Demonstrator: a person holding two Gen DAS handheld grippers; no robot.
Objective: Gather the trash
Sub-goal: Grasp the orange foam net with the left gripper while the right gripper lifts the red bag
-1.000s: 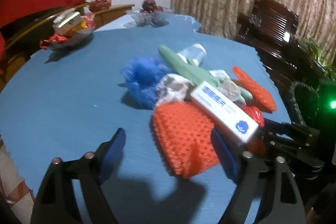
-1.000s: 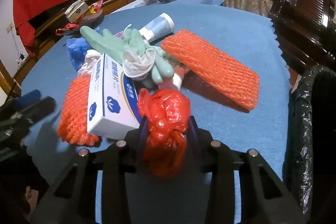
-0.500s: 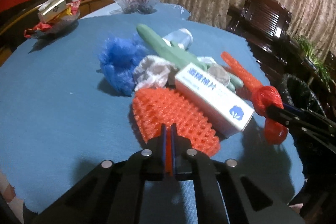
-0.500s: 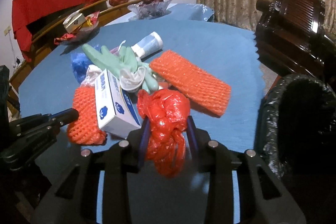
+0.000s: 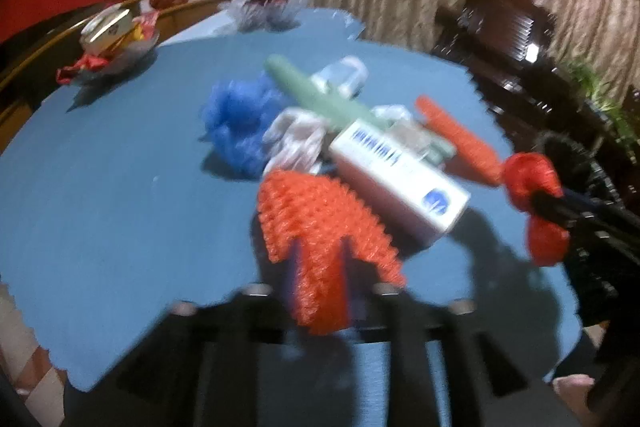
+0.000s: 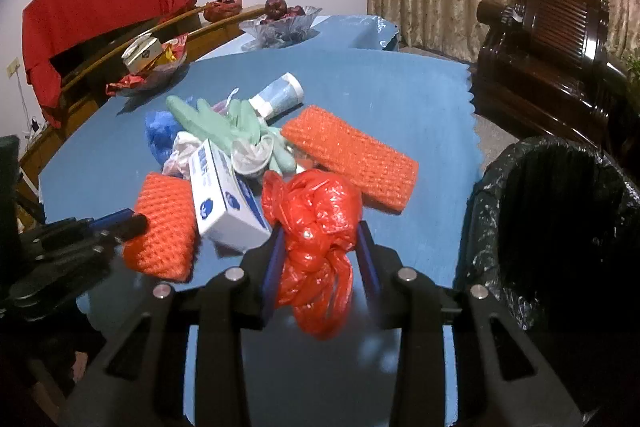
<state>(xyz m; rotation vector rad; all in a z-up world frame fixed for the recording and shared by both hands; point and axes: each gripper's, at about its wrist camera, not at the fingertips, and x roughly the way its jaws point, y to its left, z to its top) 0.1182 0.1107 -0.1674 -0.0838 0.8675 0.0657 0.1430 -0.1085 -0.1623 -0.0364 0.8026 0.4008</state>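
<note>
The right gripper (image 6: 320, 259) clamps the knotted red plastic bag (image 6: 316, 227), just left of the black-lined trash bin (image 6: 560, 227); carry it right, over the rim, before releasing. The left gripper (image 5: 318, 267), blurred, seems closed on the near orange foam net (image 5: 320, 227). Lift it gently so the white box (image 5: 396, 179) resting against it isn't dragged off the blue tablecloth (image 5: 120, 187).

Right gripper (image 6: 320, 247) is clamping a crumpled red plastic bag (image 6: 316, 227) above the blue table (image 6: 400, 99). Black-lined bin (image 6: 560, 227) is standing just right. Left gripper (image 6: 128, 223) is pinching an orange foam net (image 6: 164, 223).
</note>
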